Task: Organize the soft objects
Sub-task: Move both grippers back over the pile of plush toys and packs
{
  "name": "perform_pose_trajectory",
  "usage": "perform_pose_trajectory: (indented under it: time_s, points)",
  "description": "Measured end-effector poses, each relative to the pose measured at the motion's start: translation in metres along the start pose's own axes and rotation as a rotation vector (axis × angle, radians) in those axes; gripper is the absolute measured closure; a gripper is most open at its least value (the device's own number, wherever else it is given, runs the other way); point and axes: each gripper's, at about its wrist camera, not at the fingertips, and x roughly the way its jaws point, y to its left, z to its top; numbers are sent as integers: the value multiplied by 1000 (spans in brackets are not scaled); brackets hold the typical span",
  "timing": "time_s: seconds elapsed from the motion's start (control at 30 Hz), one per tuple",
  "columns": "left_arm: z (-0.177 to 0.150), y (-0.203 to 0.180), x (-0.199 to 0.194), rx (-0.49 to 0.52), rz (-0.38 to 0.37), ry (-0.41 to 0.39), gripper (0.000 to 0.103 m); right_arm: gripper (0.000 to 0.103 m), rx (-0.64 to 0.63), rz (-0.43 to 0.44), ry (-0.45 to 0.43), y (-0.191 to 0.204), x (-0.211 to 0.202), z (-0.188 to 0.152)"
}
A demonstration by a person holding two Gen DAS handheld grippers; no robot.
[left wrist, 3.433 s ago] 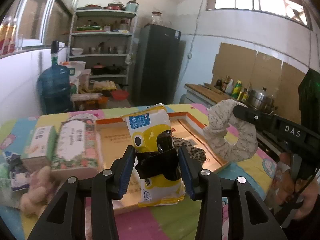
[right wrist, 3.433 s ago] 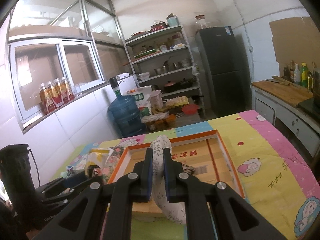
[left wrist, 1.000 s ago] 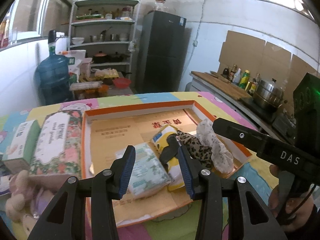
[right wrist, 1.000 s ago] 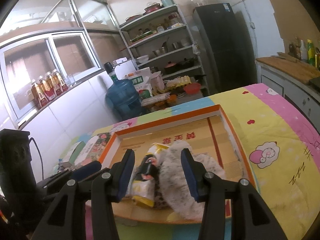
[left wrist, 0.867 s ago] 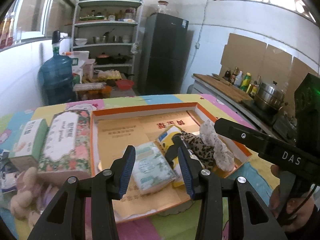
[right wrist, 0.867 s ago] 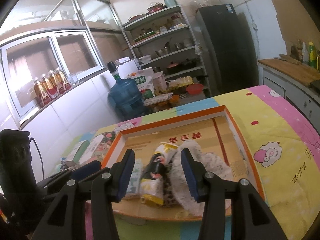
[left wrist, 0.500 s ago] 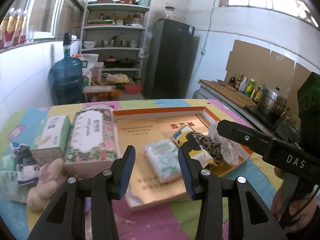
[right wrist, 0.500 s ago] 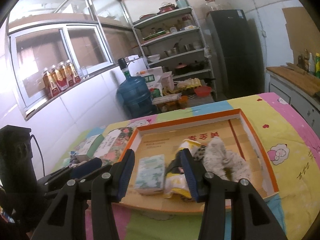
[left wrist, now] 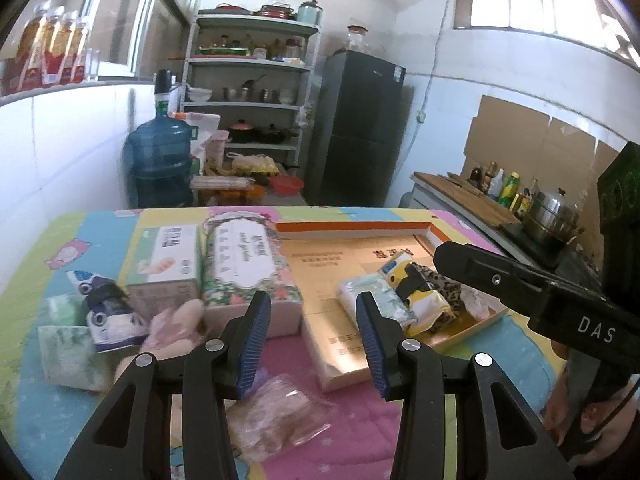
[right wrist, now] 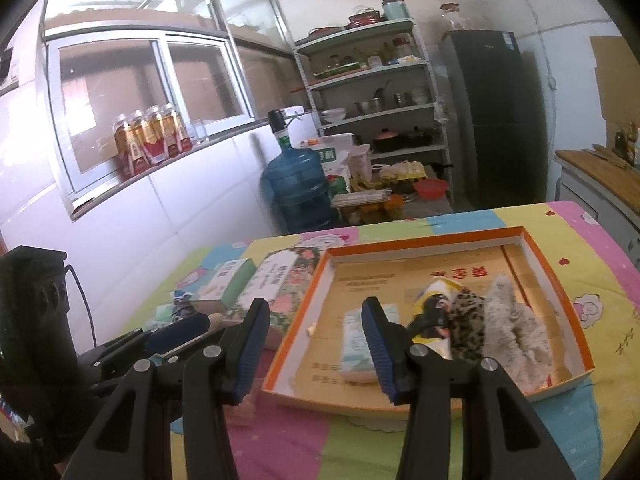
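Note:
An orange-rimmed cardboard tray (right wrist: pixel 440 237) holds a pale green tissue pack (right wrist: pixel 354 342), a yellow pouch with a black clip (right wrist: pixel 434 306), a leopard-print scrunchie (right wrist: pixel 466 326) and a white floral scrunchie (right wrist: pixel 516 328). The tray (left wrist: pixel 352 227) also shows in the left wrist view. My left gripper (left wrist: pixel 312 334) is open and empty above a floral tissue pack (left wrist: pixel 244 260), with a pink plush toy (left wrist: pixel 176 328) and a clear bag (left wrist: pixel 280 412) below it. My right gripper (right wrist: pixel 314 350) is open and empty over the tray's left edge.
Left of the tray lie a white-green tissue box (left wrist: pixel 166 260), a blue-white pouch (left wrist: pixel 106 316) and green tissue packs (left wrist: pixel 70 350). A water jug (left wrist: pixel 160 168), shelves (left wrist: pixel 252 100) and a fridge (left wrist: pixel 356 128) stand behind the table. A counter with pots (left wrist: pixel 548 216) is at right.
Both grippers let go of the yellow pouch and the white scrunchie into the tray, opened, then pulled back and swung left. The loose items left of the tray came into view.

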Motion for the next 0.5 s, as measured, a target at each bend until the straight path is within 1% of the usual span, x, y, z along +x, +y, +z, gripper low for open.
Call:
perform_pose_trajectory:
  time_s: [0.17,0.5]
  points:
    - [-4,23,-16,-32,29,-13,57,55,-12,17,2,18,1,-4]
    - [-28,83,-41,-123,109,-13,57,55,-56,53,57,57,18,-18]
